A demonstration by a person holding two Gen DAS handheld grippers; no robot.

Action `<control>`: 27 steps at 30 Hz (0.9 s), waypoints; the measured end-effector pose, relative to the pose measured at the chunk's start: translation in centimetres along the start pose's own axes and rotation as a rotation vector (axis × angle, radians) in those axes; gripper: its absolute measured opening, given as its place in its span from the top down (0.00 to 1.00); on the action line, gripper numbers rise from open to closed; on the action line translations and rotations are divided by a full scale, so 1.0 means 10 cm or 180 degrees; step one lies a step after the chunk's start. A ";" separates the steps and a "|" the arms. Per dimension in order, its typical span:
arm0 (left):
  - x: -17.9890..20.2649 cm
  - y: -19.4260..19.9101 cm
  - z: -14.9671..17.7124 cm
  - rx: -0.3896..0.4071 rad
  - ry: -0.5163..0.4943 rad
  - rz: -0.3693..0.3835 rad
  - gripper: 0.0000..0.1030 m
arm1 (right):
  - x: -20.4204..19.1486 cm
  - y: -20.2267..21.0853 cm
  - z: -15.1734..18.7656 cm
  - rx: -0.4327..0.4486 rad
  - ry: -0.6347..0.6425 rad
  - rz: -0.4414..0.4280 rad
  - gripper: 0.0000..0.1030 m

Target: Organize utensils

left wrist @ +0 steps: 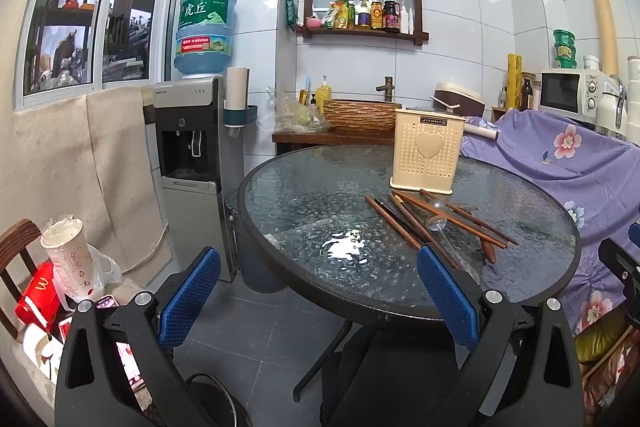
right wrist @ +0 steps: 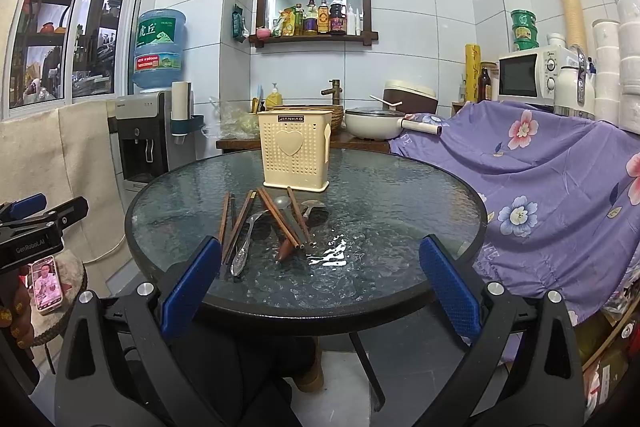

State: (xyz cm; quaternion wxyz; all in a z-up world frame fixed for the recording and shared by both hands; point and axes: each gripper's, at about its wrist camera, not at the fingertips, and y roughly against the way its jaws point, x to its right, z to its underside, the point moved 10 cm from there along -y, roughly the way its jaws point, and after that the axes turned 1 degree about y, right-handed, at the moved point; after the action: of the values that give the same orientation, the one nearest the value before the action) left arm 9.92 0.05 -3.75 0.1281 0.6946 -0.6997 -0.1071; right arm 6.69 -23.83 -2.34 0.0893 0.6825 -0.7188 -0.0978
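My left gripper (left wrist: 318,295) and right gripper (right wrist: 320,285) are both spread wide, holding nothing. Brown wooden chopsticks (right wrist: 276,217) and metal spoons (right wrist: 246,243) lie loose on the round glass table (right wrist: 400,195), near the upright cream perforated plastic holder (right wrist: 294,155). Only the right view shows a phone (right wrist: 48,283).

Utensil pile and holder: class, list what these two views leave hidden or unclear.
- Holder inside: both views are too low to see over its rim, so its contents are unknown.
- Chopsticks: they overlap, so no exact count.
- Spoons: chopsticks partly cover them in the right wrist view; the left gripper's fingers cover the pile's near end in the left wrist view.
- Phone screen: too small to read.
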 end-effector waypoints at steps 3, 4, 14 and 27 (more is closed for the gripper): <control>0.00 0.01 -0.01 0.0011 -0.0006 -0.0002 0.06 | 0.00 0.01 0.00 -0.0001 -0.0013 -0.0009 0.05; 0.00 0.01 -0.01 0.0011 -0.0003 0.0001 0.06 | 0.00 0.00 0.00 0.0002 -0.0015 -0.0008 0.05; 0.00 0.02 -0.01 0.0005 -0.0011 0.0002 0.06 | -0.01 0.01 0.00 -0.0002 -0.0028 -0.0025 0.05; 0.00 0.02 0.01 0.0003 -0.0020 -0.0007 0.06 | -0.03 0.01 -0.01 -0.0008 -0.0021 -0.0042 0.05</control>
State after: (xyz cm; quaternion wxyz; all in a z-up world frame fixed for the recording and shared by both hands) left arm 9.74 0.03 -3.75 0.1255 0.6951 -0.6994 -0.1091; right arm 6.66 -23.56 -2.20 0.0872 0.6867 -0.7145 -0.1015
